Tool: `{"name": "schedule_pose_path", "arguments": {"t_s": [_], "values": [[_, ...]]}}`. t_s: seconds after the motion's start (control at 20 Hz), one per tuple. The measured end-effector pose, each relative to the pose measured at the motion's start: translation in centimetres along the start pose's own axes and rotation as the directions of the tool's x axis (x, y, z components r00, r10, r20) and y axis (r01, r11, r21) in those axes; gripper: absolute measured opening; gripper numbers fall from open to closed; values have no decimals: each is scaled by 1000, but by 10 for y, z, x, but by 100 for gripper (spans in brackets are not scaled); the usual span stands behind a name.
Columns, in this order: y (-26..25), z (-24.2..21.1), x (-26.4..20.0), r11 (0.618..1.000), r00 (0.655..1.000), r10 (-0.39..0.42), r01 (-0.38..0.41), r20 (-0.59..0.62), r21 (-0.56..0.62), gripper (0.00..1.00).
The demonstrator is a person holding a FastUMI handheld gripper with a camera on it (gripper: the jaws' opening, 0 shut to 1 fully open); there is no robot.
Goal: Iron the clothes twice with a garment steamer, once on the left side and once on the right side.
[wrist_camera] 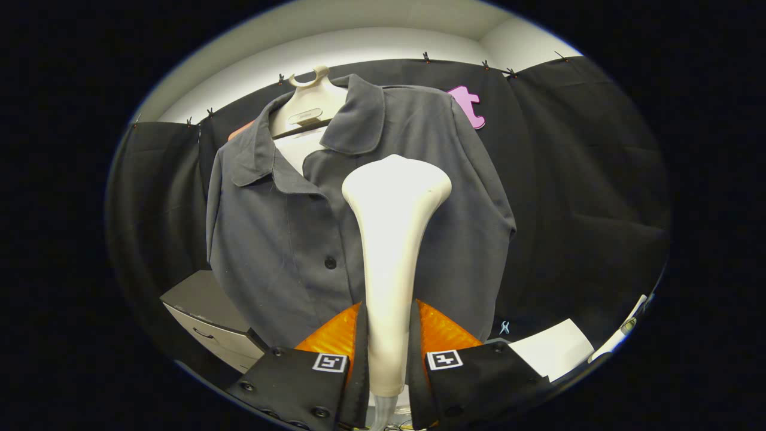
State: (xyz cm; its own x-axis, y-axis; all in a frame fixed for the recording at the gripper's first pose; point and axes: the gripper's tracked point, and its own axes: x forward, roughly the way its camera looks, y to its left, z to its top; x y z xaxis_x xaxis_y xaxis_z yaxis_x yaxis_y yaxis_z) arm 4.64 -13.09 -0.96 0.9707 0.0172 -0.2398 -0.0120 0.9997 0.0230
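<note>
A dark grey collared shirt (287,239) hangs on a pale hanger (308,102) in front of the black cloth wall. Its buttons run down the front placket. My gripper (389,335) is shut on the handle of a white garment steamer (392,239), both fingers pressing its narrow stem. The steamer's wide head rises ahead of the fingers and sits against the shirt's chest, just right of the placket and below the collar. The steamer's face is turned away toward the fabric, so the contact itself is hidden.
A grey cabinet with a drawer (209,323) stands low to the left of the shirt. A white sheet of paper (556,350) lies low to the right, with a small clip (504,327) beside it. Black cloth wall surrounds the shirt.
</note>
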Motion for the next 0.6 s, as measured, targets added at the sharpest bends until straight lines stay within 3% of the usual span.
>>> {"name": "schedule_pose_path", "arguments": {"t_s": [0.6], "values": [[-18, -55, 1, 999, 996, 18, -15, -86, 35, 35]]}}
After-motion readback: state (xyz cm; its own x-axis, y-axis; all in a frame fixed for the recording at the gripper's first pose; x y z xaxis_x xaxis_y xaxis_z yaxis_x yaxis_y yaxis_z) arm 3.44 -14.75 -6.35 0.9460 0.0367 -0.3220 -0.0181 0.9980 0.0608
